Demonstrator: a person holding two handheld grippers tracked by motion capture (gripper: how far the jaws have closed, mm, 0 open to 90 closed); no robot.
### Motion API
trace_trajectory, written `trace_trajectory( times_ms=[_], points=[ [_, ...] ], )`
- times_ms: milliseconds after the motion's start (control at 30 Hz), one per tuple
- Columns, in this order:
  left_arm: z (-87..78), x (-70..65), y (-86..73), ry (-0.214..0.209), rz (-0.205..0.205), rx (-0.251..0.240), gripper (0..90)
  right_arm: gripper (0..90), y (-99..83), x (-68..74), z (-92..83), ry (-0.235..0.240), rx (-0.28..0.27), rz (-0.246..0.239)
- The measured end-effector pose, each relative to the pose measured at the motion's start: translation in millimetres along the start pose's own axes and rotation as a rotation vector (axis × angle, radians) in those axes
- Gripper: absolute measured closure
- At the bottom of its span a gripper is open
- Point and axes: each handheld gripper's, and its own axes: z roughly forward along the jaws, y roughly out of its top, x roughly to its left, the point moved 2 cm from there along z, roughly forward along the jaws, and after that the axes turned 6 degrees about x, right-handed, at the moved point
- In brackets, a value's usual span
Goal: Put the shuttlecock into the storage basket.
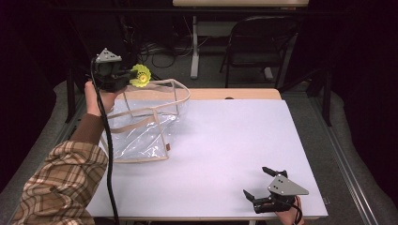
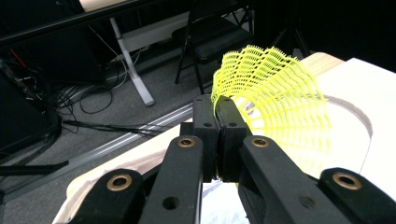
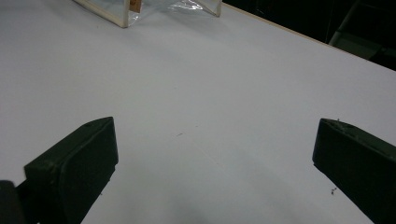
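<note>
The yellow shuttlecock (image 1: pixel 140 75) hangs in the air above the far left part of the table, right over the open top of the clear bag (image 1: pixel 141 126). In the left gripper view its netted plastic skirt (image 2: pixel 275 98) fans out up and to the right, and the edge of that skirt sits clamped between the two black jaws, which are pressed together on it. The left gripper (image 1: pixel 123 77) is held up off the table by the person's left hand (image 1: pixel 96 98), with its grey three-cornered plate on top and its black cable trailing down along a plaid sleeve (image 1: pixel 65 183) toward the near edge.

The clear bag stands on the white table (image 1: pixel 225 140) just below the shuttlecock; it has beige trim around its rim and seams and a beige strap lying across its side. Its mouth gapes upward, and its far end reaches the bare wooden strip at the back of the table.

The right gripper (image 1: pixel 259 184) rests low at the near right corner, well apart from the bag. Its jaws are spread wide with nothing between them, and the right gripper view shows bare white tabletop in the gap, with a corner of the bag (image 3: pixel 140 9) far off at the top.

Beyond the table, on the grey floor, stand a dark folding chair (image 1: pixel 256 42) and the leg of another desk (image 1: pixel 195 47)
</note>
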Motion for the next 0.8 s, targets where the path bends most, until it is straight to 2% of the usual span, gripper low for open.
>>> trace_trajectory(
  times_ms=[800],
  points=[
    [4.0, 3.9, -12.2, -0.011, -0.008, 0.04, 89.0, 0.0, 0.0, 0.1, 0.2, -0.001, 0.001, 0.0]
  ],
)
